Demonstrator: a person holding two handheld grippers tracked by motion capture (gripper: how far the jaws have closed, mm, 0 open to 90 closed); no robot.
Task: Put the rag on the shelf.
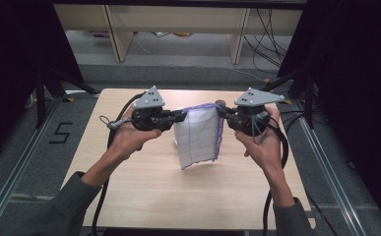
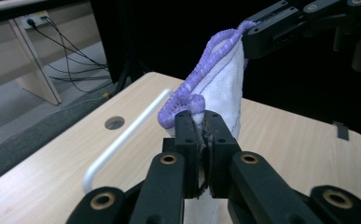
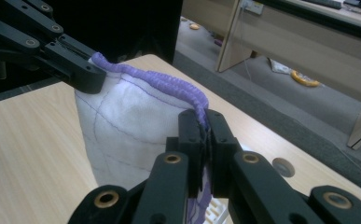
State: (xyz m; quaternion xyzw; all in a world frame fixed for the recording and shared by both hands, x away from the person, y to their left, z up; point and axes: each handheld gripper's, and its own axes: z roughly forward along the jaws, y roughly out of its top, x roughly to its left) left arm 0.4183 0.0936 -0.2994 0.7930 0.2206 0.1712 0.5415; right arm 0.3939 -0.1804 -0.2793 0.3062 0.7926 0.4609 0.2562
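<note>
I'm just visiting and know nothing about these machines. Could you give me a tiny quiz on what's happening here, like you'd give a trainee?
1. True or false: the white cloth lies flat on the table.
2. What colour is the cloth's edging?
3. The left gripper and right gripper hold: A) one shared corner B) opposite top corners C) nothing.

Key: 1 false, it hangs; 2 purple; 3 B.

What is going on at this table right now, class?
A person holds a white cloth with purple stitched edging up above the light wooden table. The left gripper and the right gripper are each shut on a top corner, so the cloth hangs between them, its lower edge clear of the table.
</note>
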